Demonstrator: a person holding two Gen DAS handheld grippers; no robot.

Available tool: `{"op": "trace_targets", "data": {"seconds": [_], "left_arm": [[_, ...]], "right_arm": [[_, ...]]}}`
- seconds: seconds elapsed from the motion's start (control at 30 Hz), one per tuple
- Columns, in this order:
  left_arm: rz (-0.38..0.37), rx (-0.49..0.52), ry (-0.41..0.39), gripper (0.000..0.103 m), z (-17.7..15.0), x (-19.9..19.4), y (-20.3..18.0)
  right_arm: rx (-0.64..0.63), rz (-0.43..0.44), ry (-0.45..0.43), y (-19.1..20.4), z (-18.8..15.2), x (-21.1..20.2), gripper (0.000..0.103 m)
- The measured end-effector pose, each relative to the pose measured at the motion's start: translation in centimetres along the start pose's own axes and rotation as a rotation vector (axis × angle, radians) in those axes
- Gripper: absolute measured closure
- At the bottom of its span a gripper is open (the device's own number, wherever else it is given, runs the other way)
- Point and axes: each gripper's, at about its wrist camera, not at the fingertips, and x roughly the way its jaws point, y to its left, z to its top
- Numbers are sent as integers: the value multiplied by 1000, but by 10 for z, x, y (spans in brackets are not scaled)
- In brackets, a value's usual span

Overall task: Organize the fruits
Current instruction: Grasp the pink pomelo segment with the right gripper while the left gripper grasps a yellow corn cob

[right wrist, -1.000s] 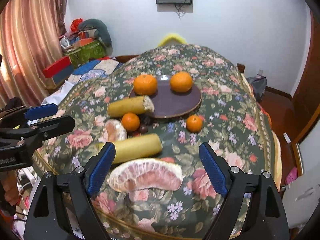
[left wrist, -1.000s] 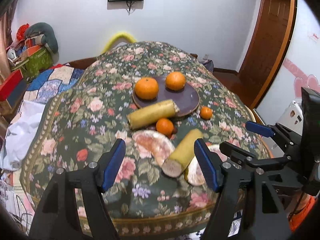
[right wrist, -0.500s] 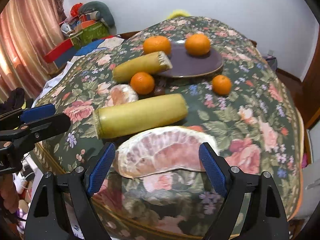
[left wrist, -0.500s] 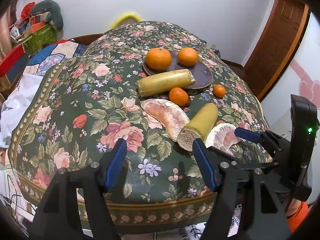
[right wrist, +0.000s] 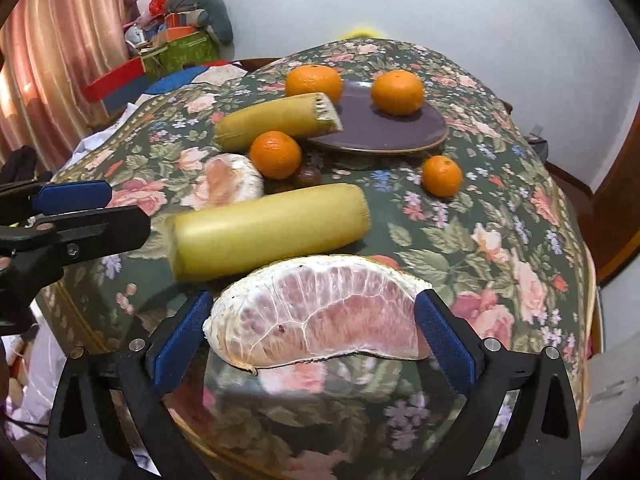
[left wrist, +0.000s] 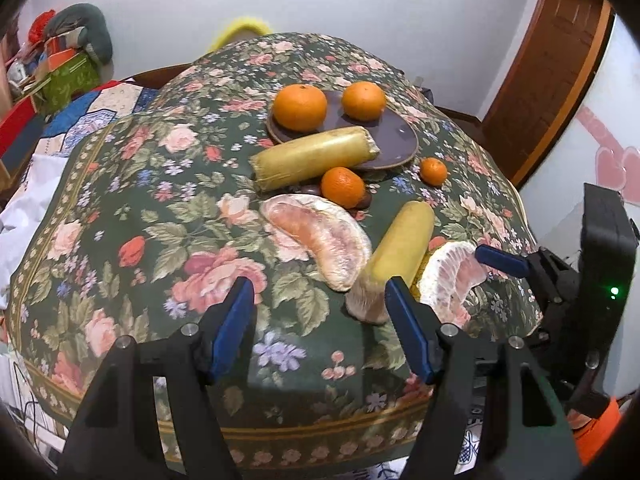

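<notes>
My right gripper (right wrist: 314, 336) has its jaws apart around the pomelo wedge (right wrist: 320, 320); my left gripper (left wrist: 320, 328) hangs open over the tablecloth (left wrist: 160, 240).

left tongs (left wrist: 318, 320) spread, right tongs (right wrist: 316, 334) spread

— What do the tools look like?
— Each gripper (left wrist: 320, 320) (right wrist: 312, 336) is black plastic with blue finger pads (left wrist: 230, 328) and silver screws (one green light glows).
</notes>
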Motion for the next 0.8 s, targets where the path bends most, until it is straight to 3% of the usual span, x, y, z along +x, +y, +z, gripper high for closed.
{"op": "trace_targets", "data": {"seconds": [0.13, 0.37, 0.43, 0.53, 0.8], "left_arm": [[-12, 21, 19, 36, 3, 14, -10], [-60, 44, 59, 49, 3, 28, -27], [-80, 55, 80, 56, 0, 32, -32], [-68, 72, 89, 56, -5, 35, -39], [-125, 104, 116, 63, -12, 34, -55]], "right_arm": [[18, 0, -4, -13, -4, -5, 6], [42, -5, -2, -35, -13, -15, 14], [58, 1, 1, -41, -15, -18, 19], [89, 21, 16, -51, -21, -20, 27], [150, 31, 30, -72, -30, -27, 30]]}}
